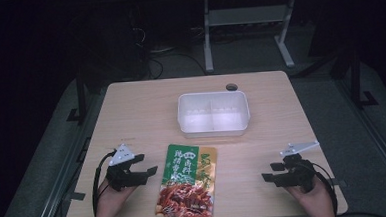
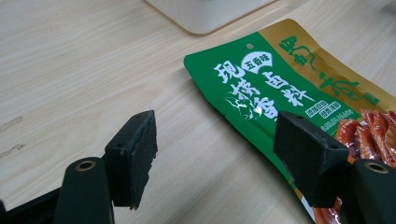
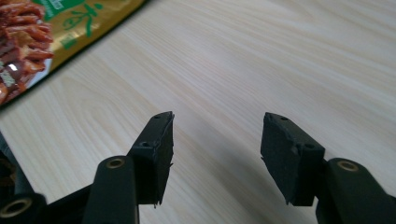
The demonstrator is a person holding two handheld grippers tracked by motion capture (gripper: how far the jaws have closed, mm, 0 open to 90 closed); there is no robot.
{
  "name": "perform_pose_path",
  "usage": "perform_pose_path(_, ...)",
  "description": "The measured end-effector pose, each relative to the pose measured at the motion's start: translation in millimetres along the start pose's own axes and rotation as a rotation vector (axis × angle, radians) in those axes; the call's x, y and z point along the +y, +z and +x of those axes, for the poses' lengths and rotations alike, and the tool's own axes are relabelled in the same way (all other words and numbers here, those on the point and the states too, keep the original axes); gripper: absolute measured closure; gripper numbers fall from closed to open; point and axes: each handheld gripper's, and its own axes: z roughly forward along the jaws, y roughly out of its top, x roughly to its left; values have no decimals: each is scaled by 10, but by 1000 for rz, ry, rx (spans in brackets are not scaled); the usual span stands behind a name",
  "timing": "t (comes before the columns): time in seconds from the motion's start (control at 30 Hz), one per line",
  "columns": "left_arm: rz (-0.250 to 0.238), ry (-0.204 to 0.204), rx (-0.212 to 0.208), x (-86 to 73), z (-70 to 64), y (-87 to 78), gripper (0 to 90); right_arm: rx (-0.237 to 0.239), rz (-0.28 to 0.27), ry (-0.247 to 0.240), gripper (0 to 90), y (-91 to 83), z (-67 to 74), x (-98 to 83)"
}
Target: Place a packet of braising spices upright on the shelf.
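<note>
Snack pouch (image 1: pixel 187 182) flat on table (image 1: pixel 131 111), long axis near-to-far, green top twd tub (image 1: pixel 213 113). Left claw (image 1: pixel 147 172) & right claw (image 1: pixel 267 176) both spread, empty.

Looked like a lab or recording workspace, dimly lit. A light wooden table (image 1: pixel 131 106) sat at frame center on grey carpet (image 1: pixel 342 130). Upper middle held a white metal desk frame (image 1: pixel 246 20) with cables (image 1: pixel 158 65) trailing on the floor, and black stand legs (image 1: pixel 80 94) flanked the table at left and right.
</note>
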Motion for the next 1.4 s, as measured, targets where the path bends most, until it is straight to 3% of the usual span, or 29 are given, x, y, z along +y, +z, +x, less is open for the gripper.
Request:
perform_pose_path(0.23, -4, -32, -30, 16, 1, 36, 307, 54, -20, -88, 454, 122, 269, 202)
perform_pose_path(0.47, 9, -25, -32, 32, -7, 78, 302, 83, -1, -155, 469, 273, 438, 350)
perform_pose_path(0.97, 31, -3, -34, 33, -30, 110, 294, 70, 5, -123, 470, 282, 347, 323)
perform_pose_path(1.4, 18, -14, -69, 72, -71, 113, 291, 100, 3, -182, 501, 379, 513, 456)
